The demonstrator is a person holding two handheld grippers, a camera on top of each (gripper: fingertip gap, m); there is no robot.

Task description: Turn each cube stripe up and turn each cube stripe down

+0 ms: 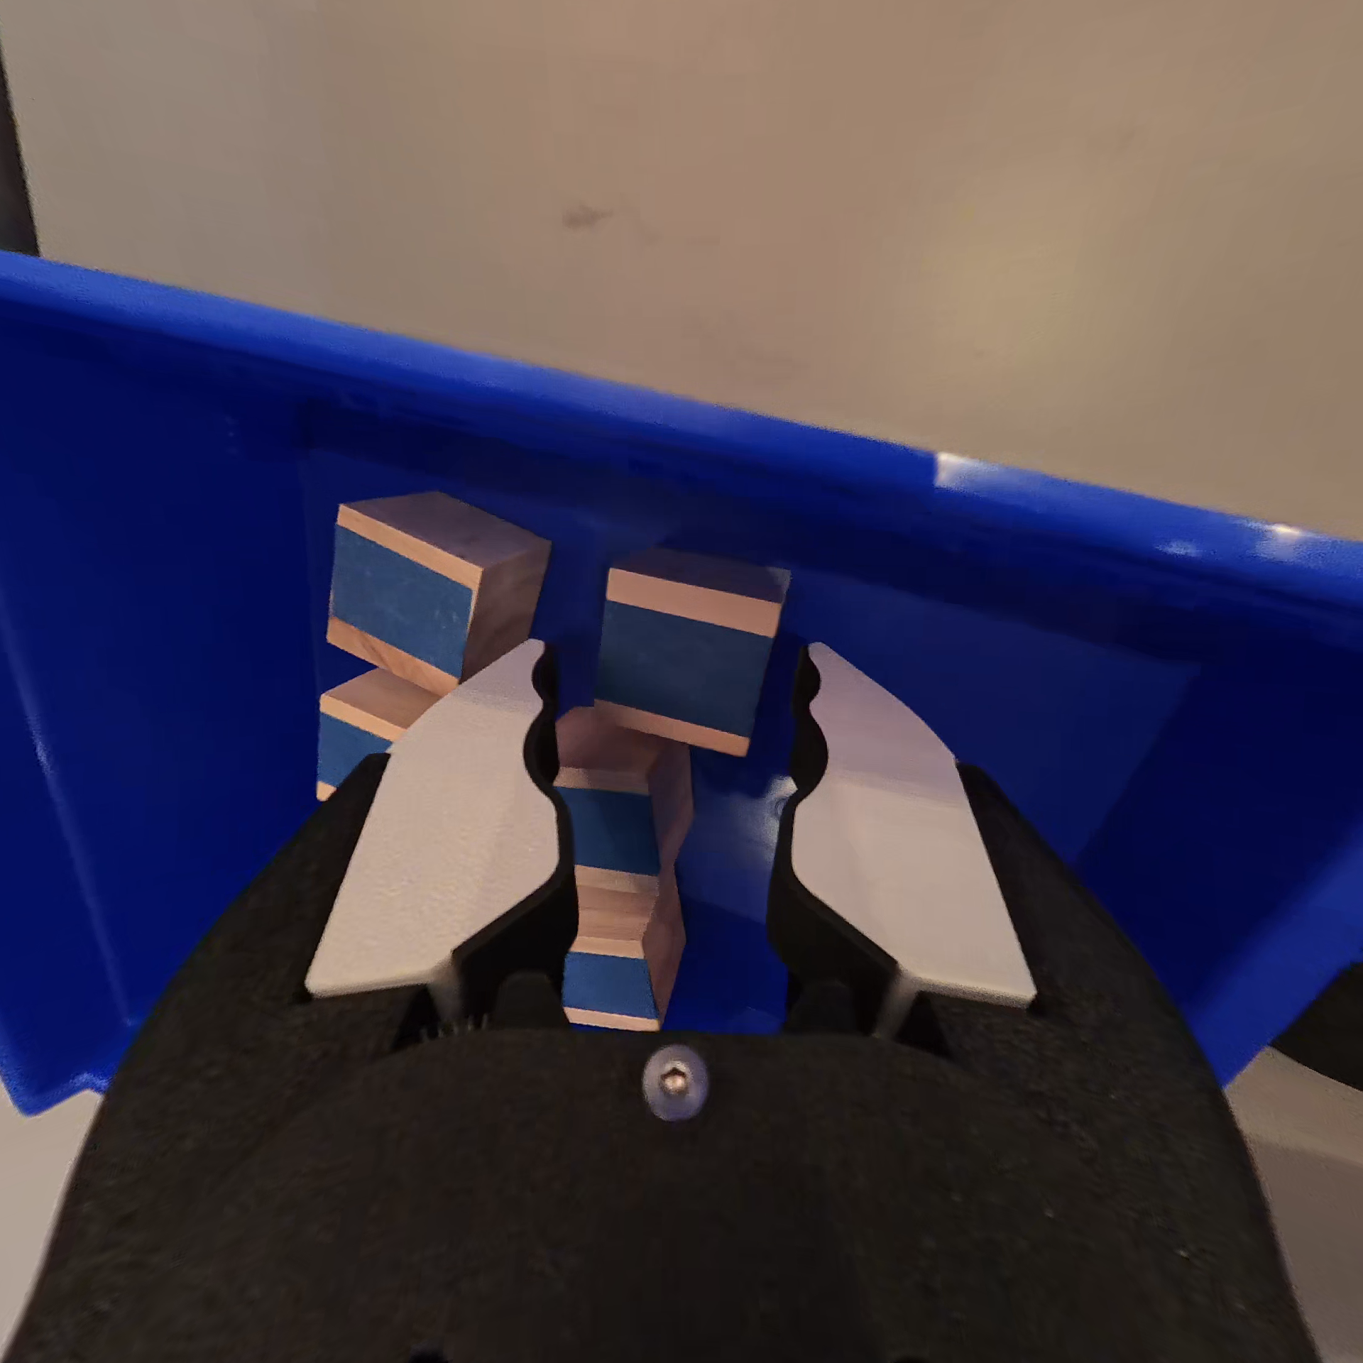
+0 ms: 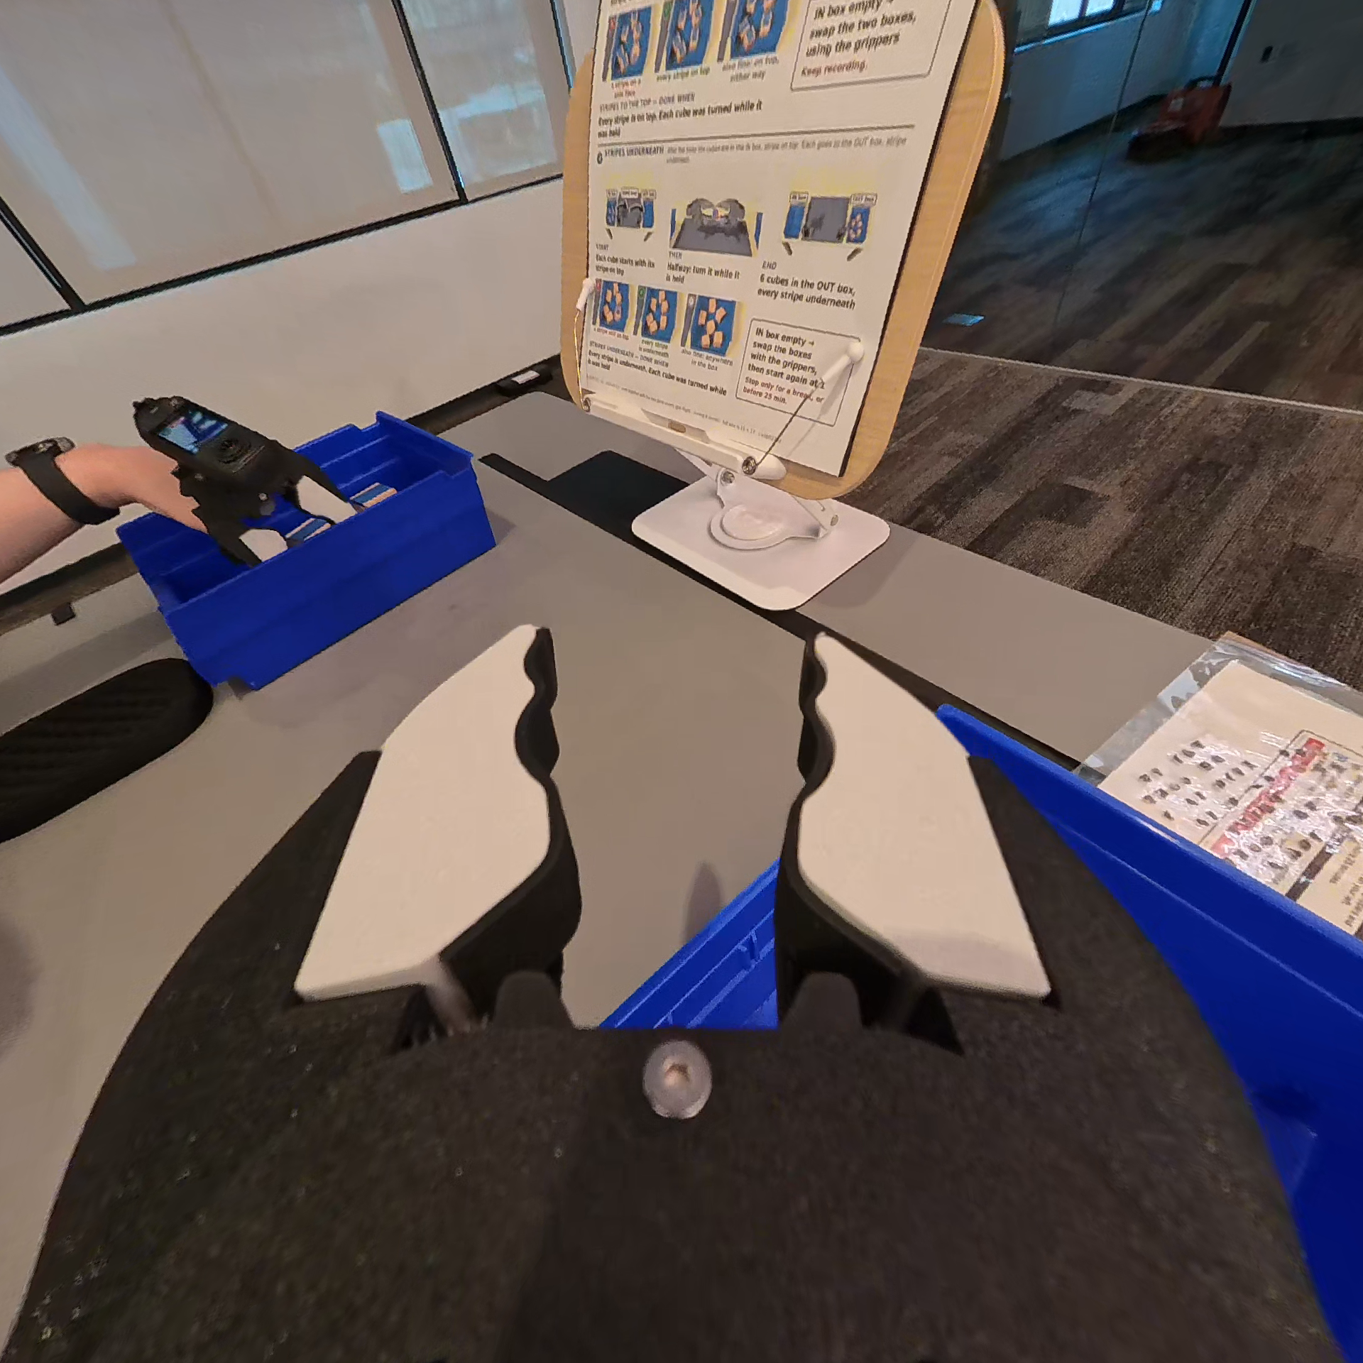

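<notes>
Several wooden cubes, each with a blue stripe facing the camera, lie in a blue bin (image 1: 959,560). One cube (image 1: 435,583) is at the far left and one (image 1: 686,656) at the far middle. Two more cubes (image 1: 616,819) (image 1: 612,981) lie between the fingers, and another (image 1: 354,730) is partly hidden by the left finger. My left gripper (image 1: 673,653) is open and empty, reaching into the bin over the cubes; it also shows in the right wrist view (image 2: 295,527). My right gripper (image 2: 678,638) is open and empty over the grey table (image 2: 627,737), above the corner of a second blue bin (image 2: 1180,922).
An instruction board on a white stand (image 2: 760,531) is at the table's far edge. A plastic bag with a printed sheet (image 2: 1254,782) lies at the right. A black padded armrest (image 2: 88,737) sits at the left. A person's hand with a wrist strap (image 2: 66,479) holds the left gripper.
</notes>
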